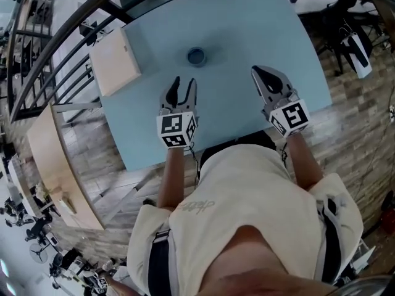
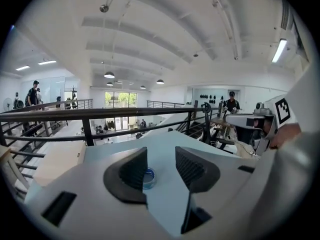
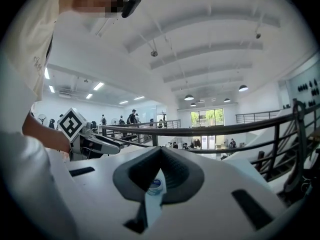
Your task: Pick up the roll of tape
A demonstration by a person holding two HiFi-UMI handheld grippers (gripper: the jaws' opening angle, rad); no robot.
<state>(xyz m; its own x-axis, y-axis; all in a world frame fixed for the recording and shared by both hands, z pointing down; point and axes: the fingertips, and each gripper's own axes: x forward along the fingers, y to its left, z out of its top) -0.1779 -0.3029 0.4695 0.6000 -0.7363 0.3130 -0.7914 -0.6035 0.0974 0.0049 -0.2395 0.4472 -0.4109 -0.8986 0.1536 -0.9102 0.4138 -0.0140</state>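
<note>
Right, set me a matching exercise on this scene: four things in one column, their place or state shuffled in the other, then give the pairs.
Things:
1. roll of tape
2. left tongs
3. right tongs
4. beige box

Place or state:
A. jaws together, holding nothing
B. at the left side of the table
C. jaws apart
D. mid-table, ahead of both tongs

Pairs: 1-D, 2-C, 3-A, 4-B

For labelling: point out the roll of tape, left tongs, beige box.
roll of tape (image 1: 196, 63), head view, near rim
left tongs (image 1: 185, 82), head view, between tips
beige box (image 1: 115, 60), head view, top face
</note>
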